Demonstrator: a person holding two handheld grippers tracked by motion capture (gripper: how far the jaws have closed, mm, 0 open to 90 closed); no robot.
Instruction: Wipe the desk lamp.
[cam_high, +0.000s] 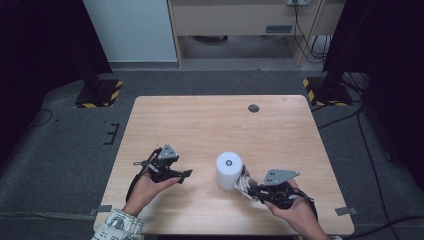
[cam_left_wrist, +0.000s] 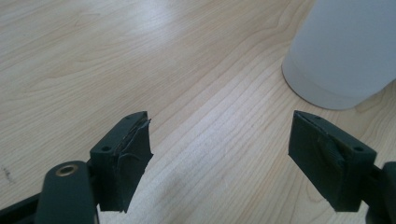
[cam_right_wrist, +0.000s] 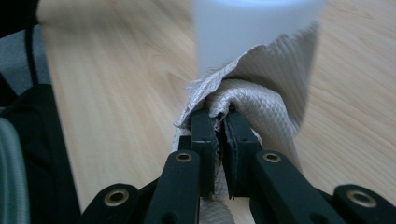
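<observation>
The right gripper (cam_right_wrist: 219, 126) pinches a beige cloth (cam_right_wrist: 275, 93) against the white cup (cam_high: 229, 170) — the left gripper (cam_left_wrist: 219, 154), fingers spread, sits beside the cup.

The things are being carried by a light wooden table (cam_high: 200, 125), its grain being shown running lengthwise across the top. A white cylindrical container (cam_high: 229, 170) is being borne upright directly on the wood, toward the near edge and right of the middle. A beige woven cloth (cam_high: 244, 182) is being pressed against the container's near side. A small dark round mark (cam_high: 254, 108) is being shown near the far edge, well apart from the container.
</observation>
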